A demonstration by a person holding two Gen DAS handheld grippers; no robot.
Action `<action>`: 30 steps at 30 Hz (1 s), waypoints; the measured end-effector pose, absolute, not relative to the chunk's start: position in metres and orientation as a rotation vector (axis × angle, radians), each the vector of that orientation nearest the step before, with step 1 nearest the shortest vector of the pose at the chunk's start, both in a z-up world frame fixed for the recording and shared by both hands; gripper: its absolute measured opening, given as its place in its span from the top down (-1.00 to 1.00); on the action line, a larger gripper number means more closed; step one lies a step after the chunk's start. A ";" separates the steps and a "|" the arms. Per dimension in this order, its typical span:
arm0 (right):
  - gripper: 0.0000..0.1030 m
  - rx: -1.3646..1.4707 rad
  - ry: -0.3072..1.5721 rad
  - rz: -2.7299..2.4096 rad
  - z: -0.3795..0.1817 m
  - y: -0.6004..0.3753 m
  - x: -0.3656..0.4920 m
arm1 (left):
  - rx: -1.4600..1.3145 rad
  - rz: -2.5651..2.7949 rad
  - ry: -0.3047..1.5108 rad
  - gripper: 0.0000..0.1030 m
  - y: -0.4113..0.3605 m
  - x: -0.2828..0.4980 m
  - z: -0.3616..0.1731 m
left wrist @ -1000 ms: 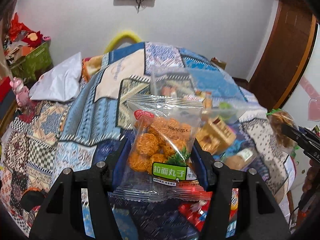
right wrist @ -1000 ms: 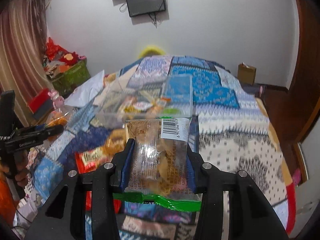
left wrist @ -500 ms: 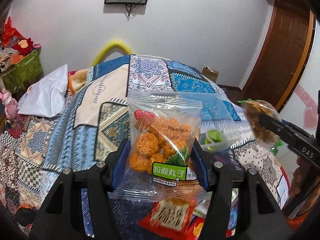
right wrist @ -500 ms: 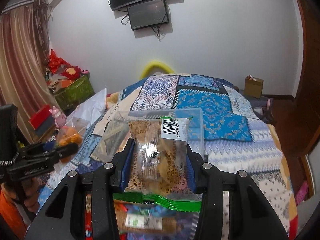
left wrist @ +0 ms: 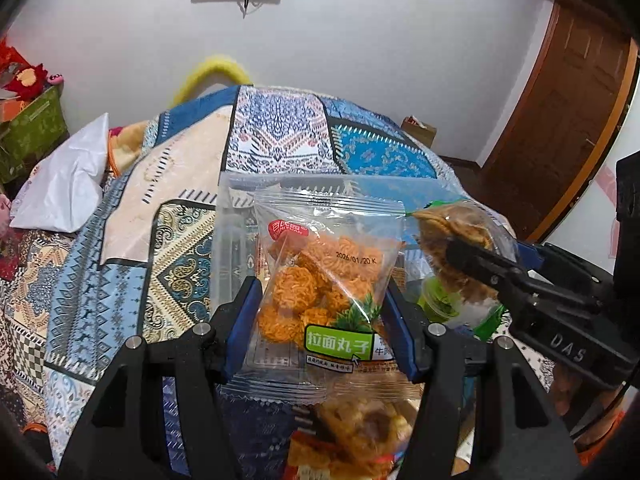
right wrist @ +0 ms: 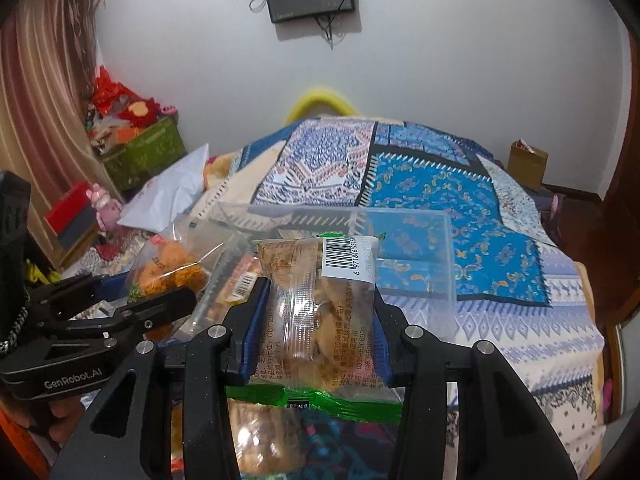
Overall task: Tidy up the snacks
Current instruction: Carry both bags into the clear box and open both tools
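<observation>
The left gripper (left wrist: 320, 320) is clenched on a clear bag of orange noodle balls (left wrist: 324, 280) upright between its jaws, the right gripper (right wrist: 316, 320) beside it grasps a green-edged biscuit packet (right wrist: 320, 308), and just beyond both sits a clear plastic box (right wrist: 416, 248).

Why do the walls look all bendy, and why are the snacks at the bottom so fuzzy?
Both wrist views use fisheye lenses, so the door frame and the curtain bow. In the left wrist view the snacks under the noodle ball packet are blurred. In the right wrist view the barcode packet is sharp and the heap below is blurred.
</observation>
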State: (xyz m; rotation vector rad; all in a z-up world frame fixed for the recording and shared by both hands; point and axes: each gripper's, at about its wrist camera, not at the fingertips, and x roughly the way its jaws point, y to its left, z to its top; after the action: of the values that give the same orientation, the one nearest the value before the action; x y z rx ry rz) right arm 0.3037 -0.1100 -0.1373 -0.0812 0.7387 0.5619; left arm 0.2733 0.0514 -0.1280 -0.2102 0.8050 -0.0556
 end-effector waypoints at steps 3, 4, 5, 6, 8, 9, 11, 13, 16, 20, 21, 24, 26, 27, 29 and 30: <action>0.20 -0.095 0.763 0.564 -0.146 -0.106 0.311 | -0.215 -0.057 0.828 -0.14 0.051 0.284 -0.137; 0.20 -0.097 0.770 0.564 -0.148 -0.105 0.313 | -0.216 -0.056 0.833 -0.14 0.051 0.287 -0.140; 0.20 -0.098 0.777 0.570 -0.151 -0.105 0.314 | -0.216 -0.053 0.837 -0.14 0.051 0.290 -0.143; 0.20 -0.099 0.780 0.573 -0.152 -0.105 0.315 | -0.212 -0.051 0.845 -0.14 0.049 0.294 -0.146; 0.20 -0.104 0.788 0.575 -0.156 -0.103 0.315 | -0.207 -0.051 0.859 -0.14 0.048 0.299 -0.152; 0.20 -0.109 0.793 0.571 -0.158 -0.102 0.315 | -0.208 -0.048 0.865 -0.14 0.048 0.301 -0.155; 0.20 -0.121 0.801 0.564 -0.162 -0.100 0.316 | -0.207 -0.048 0.877 -0.14 0.047 0.305 -0.160; 0.20 -0.120 0.816 0.562 -0.165 -0.100 0.319 | -0.212 -0.046 0.894 -0.14 0.048 0.308 -0.165; 0.15 -0.096 0.839 0.569 -0.169 -0.104 0.323 | -0.218 -0.050 0.898 -0.16 0.048 0.308 -0.168; 0.14 -0.071 0.873 0.567 -0.171 -0.107 0.326 | -0.200 -0.042 0.891 -0.29 0.047 0.302 -0.164; 0.13 -0.068 0.878 0.567 -0.171 -0.107 0.327 | -0.196 -0.041 0.891 -0.30 0.046 0.300 -0.162; 0.08 -0.069 0.881 0.565 -0.168 -0.108 0.324 | -0.201 -0.050 0.880 -0.31 0.047 0.293 -0.153; 0.05 -0.075 0.868 0.562 -0.162 -0.110 0.320 | -0.207 -0.055 0.873 -0.31 0.048 0.288 -0.147; 0.04 -0.077 0.864 0.562 -0.159 -0.110 0.319 | -0.208 -0.057 0.867 -0.31 0.048 0.285 -0.143; 0.03 -0.082 0.843 0.561 -0.151 -0.112 0.314 | -0.203 -0.057 0.858 -0.31 0.048 0.279 -0.136; 0.03 -0.087 0.829 0.561 -0.146 -0.114 0.310 | -0.199 -0.058 0.850 -0.31 0.048 0.275 -0.132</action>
State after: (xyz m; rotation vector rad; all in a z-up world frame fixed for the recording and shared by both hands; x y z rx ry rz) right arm 0.3098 -0.1141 -0.1460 -0.0867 0.8288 0.5609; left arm 0.2750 0.0481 -0.1319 -0.1993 0.8502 -0.0584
